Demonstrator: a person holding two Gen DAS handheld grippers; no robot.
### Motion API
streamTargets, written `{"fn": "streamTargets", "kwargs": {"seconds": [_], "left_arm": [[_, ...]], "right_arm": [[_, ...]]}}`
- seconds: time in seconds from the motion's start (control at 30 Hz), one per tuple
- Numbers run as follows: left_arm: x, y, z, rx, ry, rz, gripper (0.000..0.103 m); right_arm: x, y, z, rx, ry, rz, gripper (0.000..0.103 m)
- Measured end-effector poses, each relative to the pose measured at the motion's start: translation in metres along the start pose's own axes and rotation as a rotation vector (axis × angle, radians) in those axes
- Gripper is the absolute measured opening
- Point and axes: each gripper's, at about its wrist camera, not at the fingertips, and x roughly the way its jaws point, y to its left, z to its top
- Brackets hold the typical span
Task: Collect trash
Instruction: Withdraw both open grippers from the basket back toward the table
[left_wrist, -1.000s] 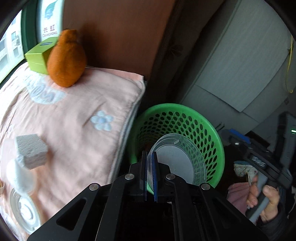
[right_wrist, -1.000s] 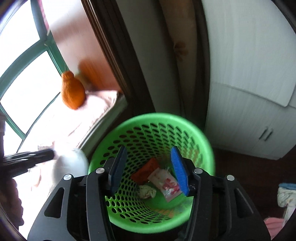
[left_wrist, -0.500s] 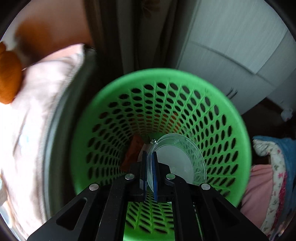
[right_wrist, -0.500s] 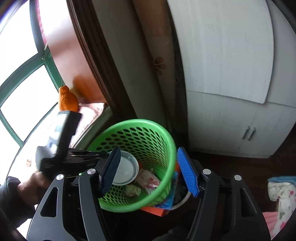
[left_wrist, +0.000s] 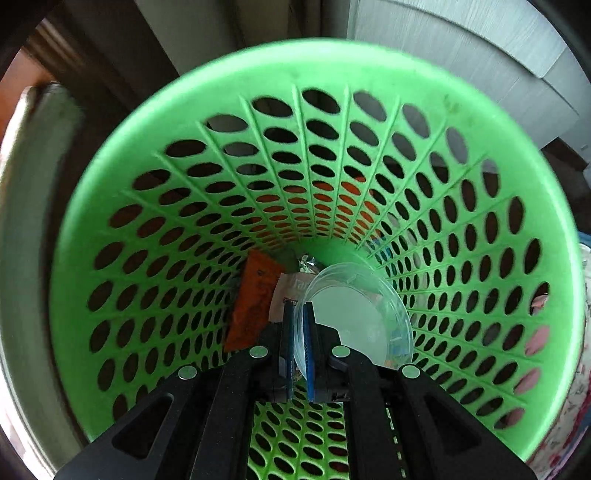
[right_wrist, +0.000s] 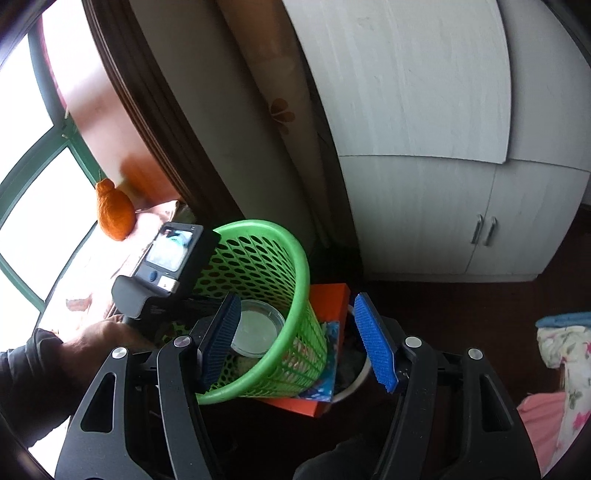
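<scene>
Seen from the right wrist, an orange plush toy (right_wrist: 114, 214) sits at far left on a pink cushion (right_wrist: 147, 225) beneath a green-framed window (right_wrist: 44, 147). Beside it, the person's left hand (right_wrist: 99, 334) grips the handle of the left gripper (left_wrist: 298, 332), whose camera screen faces the lens. From the left wrist view, that gripper reaches down into the mouth of a green perforated basket (left_wrist: 369, 74); its blue pads (left_wrist: 309, 354) are pinched narrowly on the rim of a clear plastic lid (left_wrist: 354, 310), which hangs inside the basket, above its floor. Below the lid, at the bottom of the basket, lie an orange wrapper (left_wrist: 251, 299), a pale packet (left_wrist: 288, 291) and a scrap of foil (left_wrist: 308, 262).

Moving right in the right wrist view, the basket (right_wrist: 291, 266) stands tilted on an orange box (right_wrist: 328, 302), with a blue printed sheet (right_wrist: 325, 365) tucked against its wall. The right gripper (right_wrist: 299, 343) hovers over it with its jaws spread wide, holding nothing; one blue pad falls over the basket's near side and the other lies beyond the orange box. Behind stands a white cabinet (right_wrist: 424, 184) with two metal handles (right_wrist: 484, 230), and floral fabric (right_wrist: 561, 343) lies at far right.
</scene>
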Motion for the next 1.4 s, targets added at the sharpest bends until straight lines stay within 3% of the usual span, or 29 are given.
{"fn": "streamTargets", "kwargs": {"seconds": [0.37,0.53,0.87,1.03,1.1,1.4], "left_arm": [[0.042,-0.012,0.024,0.011,0.058,-0.004,0.009],[0.044,-0.008,0.020,0.008,0.035,-0.001,0.021],[-0.037,0.020,-0.012,-0.062,-0.143,-0.036,0.031],[-0.081,0.044,-0.040,-0.132,-0.243,-0.044,0.042],[-0.098,0.056,-0.054,-0.167,-0.282,-0.025,0.051],[-0.164,0.115,-0.120,-0.325,-0.416,0.009,0.054]], "right_arm": [[0.006,-0.005,-0.008,0.028,0.021,0.000,0.064],[0.005,-0.003,-0.009,0.028,0.023,-0.001,0.064],[-0.007,0.020,-0.005,-0.018,0.002,0.027,0.067],[-0.013,0.039,-0.001,-0.059,-0.007,0.046,0.070],[-0.012,0.048,0.000,-0.073,-0.002,0.056,0.071],[-0.004,0.098,0.005,-0.155,0.027,0.126,0.075]]}}
